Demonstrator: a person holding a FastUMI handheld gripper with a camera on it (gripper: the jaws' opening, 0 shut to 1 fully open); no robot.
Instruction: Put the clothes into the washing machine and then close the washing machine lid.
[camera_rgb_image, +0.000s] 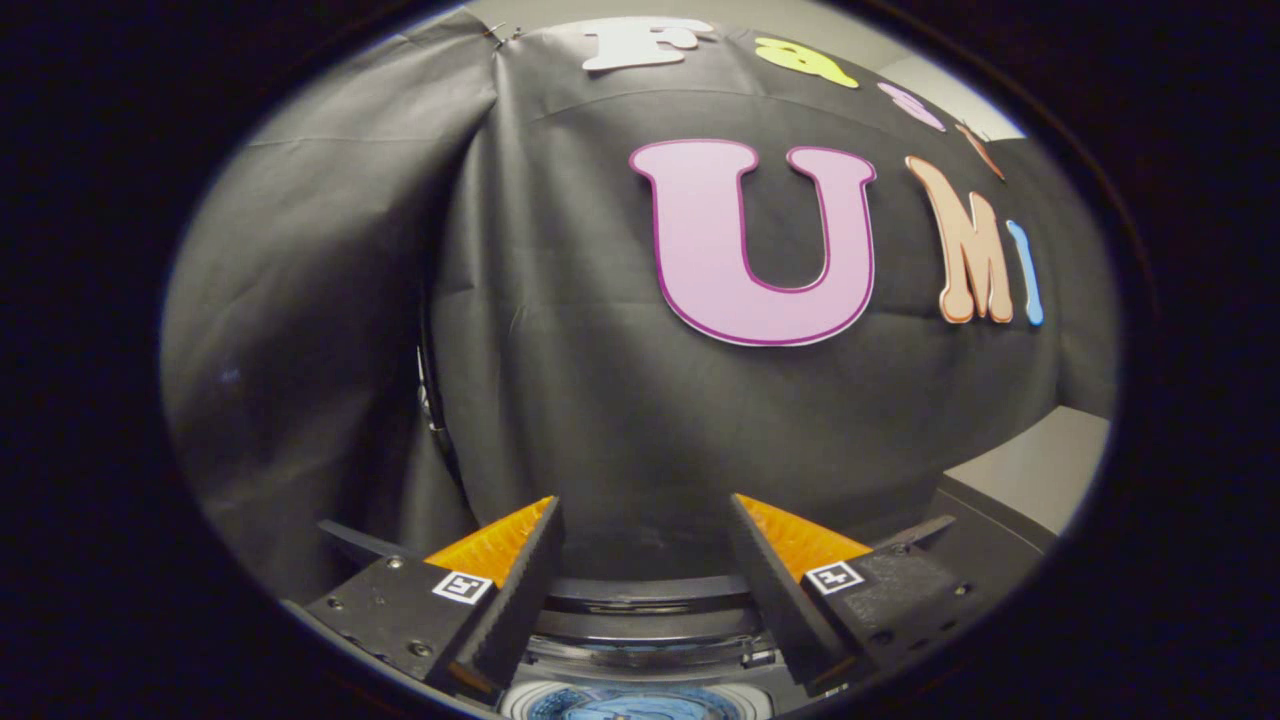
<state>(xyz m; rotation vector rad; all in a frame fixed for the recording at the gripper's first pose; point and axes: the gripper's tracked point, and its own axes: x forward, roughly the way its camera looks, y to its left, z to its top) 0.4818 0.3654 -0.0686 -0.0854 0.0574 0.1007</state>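
The washing machine (640, 640) is seen low between the fingers of the gripper (645, 510), with its round opening (635, 705) directly under them. Inside that opening something blue (640, 708) can be made out, probably the clothes, but so little of it is visible that this cannot be told for sure. Around the opening a pale ring is seen, and just behind it, toward the wall, a dark curved band (650, 592) of the machine runs from one finger to the other; whether this band is the raised lid or the back panel cannot be decided. The two fingers are held wide apart above the machine, and nothing is pinched between them; their inner faces are ridged, and on the body of each finger a small square marker (462, 586) is fixed. Beyond the machine the black cloth wall (600, 400) of the booth is hung, rising straight behind it, with a fold or seam (440, 300) running down it to the left of the machine. To the right of the machine, behind the right finger, a dark flat edge and a pale grey surface (1040, 470) are seen near the foot of the cloth.
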